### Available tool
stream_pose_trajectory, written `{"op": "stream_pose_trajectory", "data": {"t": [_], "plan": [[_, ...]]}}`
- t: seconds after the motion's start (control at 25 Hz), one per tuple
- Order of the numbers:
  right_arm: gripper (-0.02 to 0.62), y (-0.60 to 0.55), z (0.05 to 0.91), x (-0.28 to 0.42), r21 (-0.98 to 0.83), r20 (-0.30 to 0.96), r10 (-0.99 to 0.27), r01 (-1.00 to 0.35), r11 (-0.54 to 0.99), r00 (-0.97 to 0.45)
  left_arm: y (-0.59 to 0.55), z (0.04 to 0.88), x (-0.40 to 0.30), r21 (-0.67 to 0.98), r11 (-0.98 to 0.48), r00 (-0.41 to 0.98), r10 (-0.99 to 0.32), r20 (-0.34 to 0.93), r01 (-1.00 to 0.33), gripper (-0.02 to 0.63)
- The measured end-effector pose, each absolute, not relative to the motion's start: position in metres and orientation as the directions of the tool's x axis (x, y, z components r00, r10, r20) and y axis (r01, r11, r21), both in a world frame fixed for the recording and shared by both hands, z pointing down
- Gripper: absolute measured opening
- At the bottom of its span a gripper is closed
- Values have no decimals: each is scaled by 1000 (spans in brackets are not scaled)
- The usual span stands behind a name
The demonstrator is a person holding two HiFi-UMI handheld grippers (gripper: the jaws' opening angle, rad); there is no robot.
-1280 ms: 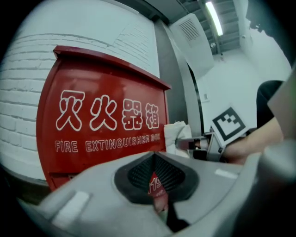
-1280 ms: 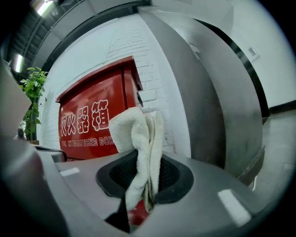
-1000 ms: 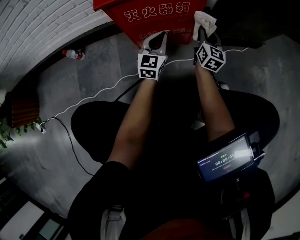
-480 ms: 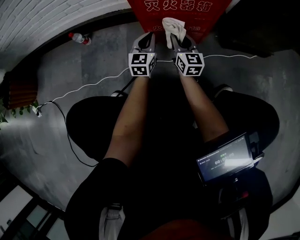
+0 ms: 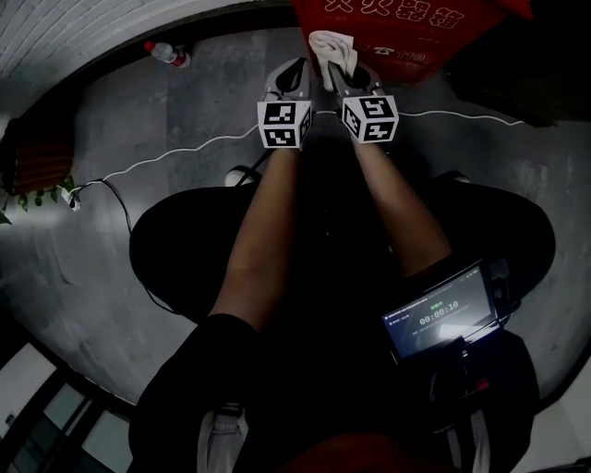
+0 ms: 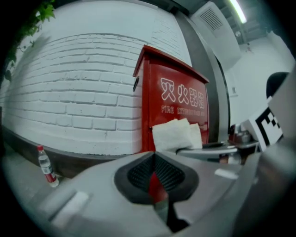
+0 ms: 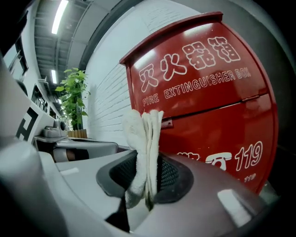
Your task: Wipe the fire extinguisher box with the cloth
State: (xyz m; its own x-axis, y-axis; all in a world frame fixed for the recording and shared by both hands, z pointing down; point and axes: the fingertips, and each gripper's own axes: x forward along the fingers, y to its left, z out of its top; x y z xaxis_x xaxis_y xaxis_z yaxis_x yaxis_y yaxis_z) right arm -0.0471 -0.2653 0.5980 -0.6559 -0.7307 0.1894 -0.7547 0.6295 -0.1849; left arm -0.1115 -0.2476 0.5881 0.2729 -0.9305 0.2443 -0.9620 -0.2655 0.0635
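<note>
Grips a folded white cloth (image 7: 143, 152) upright between the pads of the right gripper (image 5: 340, 76), at the top centre of the head view, close before the red fire extinguisher box (image 5: 406, 28) in the upper right; cannot tell whether touching. Holds the left gripper (image 5: 294, 76) just left of it, clenched on nothing. Shows a water bottle (image 5: 166, 54) on the floor, upper left, by the white brick wall (image 6: 83, 92).
</note>
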Motion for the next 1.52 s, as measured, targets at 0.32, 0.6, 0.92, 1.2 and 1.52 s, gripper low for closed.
{"op": "stream_pose_trajectory", "data": {"t": [0.32, 0.6, 0.92, 1.2, 1.52], "plan": [[95, -283, 609, -59, -216, 191, -747, -769, 601, -637, -256, 600, -118, 68, -257, 266, -937, 225, -964, 3], [95, -298, 611, -52, -153, 200, -788, -813, 561, -582, -264, 599, -105, 129, -277, 300, -928, 222, -952, 3], [98, -299, 605, -35, -86, 200, -801, -825, 559, -564, -270, 595, -88, 179, -284, 320, -920, 224, -942, 3], [99, -306, 605, 13, -94, 190, -840, -861, 500, -509, -277, 592, -54, 169, -335, 366, -906, 211, -927, 3], [100, -314, 600, 75, -127, 189, -889, -908, 400, -418, -281, 583, -9, 159, -405, 431, -881, 197, -901, 3]]}}
